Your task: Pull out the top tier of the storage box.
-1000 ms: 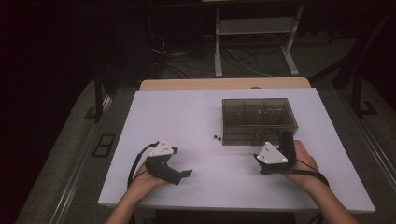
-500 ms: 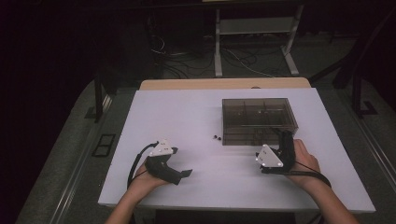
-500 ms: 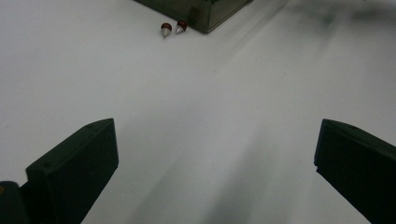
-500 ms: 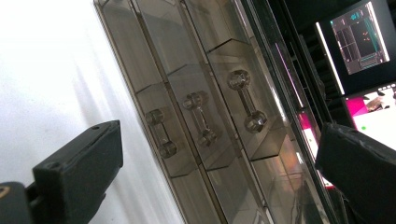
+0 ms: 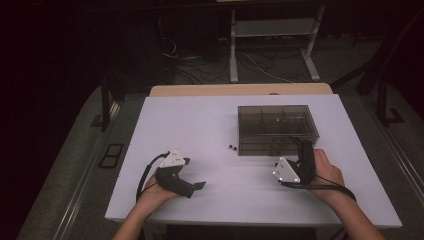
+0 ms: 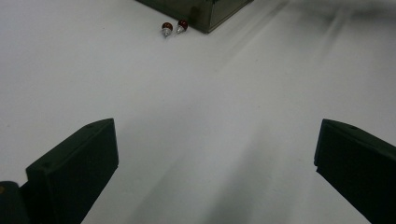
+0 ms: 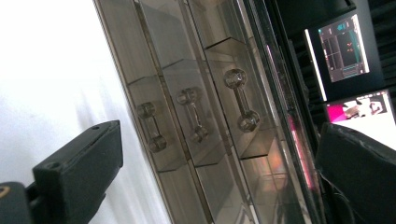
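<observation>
A smoky clear compartment box (image 5: 277, 129) with a shut lid stands right of the table's middle. Two tiny red-capped pieces (image 5: 232, 147) lie just off its front left corner; the left gripper view shows them far ahead, the two pieces (image 6: 173, 28) beside the box corner (image 6: 205, 11). My left gripper (image 5: 197, 186) rests open at the front left, jaws pointing right, nothing between them (image 6: 215, 154). My right gripper (image 5: 304, 146) is open with its jaws up against the box's front wall (image 7: 196, 116), tilted on its side.
The white table (image 5: 200, 125) has bare room at the left and centre. Its front edge runs just under both hands. Through the box, the right gripper view shows a lit monitor (image 7: 343, 49). A metal stand and cables (image 5: 270, 55) sit on the floor beyond the table.
My right gripper has rolled a little, its grey plate shifting left, while staying at the box's front. The left gripper has not moved.
</observation>
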`<state>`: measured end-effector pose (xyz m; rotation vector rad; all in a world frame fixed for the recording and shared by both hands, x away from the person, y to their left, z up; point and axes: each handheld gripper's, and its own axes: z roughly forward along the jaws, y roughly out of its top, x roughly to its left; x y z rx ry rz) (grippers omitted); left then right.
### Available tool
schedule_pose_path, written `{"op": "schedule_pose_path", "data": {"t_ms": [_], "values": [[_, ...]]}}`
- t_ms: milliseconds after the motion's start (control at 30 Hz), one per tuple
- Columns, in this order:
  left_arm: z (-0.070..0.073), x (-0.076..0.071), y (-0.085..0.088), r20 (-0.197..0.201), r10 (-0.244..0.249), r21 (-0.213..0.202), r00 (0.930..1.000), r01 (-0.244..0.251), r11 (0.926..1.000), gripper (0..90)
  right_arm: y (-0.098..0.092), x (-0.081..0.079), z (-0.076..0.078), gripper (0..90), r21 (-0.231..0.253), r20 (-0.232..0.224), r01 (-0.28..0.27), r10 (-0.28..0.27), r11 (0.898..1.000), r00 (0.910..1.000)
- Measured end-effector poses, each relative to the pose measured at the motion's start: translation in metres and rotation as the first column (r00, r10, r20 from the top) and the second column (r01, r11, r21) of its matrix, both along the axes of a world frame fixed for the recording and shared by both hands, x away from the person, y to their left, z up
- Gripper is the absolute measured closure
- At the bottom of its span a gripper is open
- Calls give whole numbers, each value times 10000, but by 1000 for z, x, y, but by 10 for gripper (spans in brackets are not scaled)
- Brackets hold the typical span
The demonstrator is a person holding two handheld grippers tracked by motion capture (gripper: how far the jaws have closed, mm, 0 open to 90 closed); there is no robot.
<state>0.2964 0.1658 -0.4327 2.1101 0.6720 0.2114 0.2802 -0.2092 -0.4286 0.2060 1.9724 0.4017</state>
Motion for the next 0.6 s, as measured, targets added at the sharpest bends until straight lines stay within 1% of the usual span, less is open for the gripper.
{"op": "schedule_pose_path", "data": {"t_ms": [333, 400, 433, 467, 600], "values": [[0, 0, 0, 2, 5, 16, 10000, -5, 10000, 0, 2, -2, -1, 4, -598, 366, -6, 28, 9982, 9993], [1, 0, 1, 72, 16, 15, 10000, -16, 10000, 0, 2, -2, 0, 4, -847, 483, 26, 15, 9964, 9988], [1, 0, 1, 67, 45, 0, 10000, -45, 10000, 0, 2, -2, 2, 4, -854, 545, 42, 4, 9963, 9985], [1, 0, 1, 66, 74, -59, 10000, -73, 10000, 0, 2, -2, 3, 4, -824, 509, 33, 9, 9966, 9987], [1, 0, 1, 67, 49, -37, 10000, -49, 10000, 0, 2, -1, 5, 4, -1086, 481, -34, 87, 9941, 9988]]}}
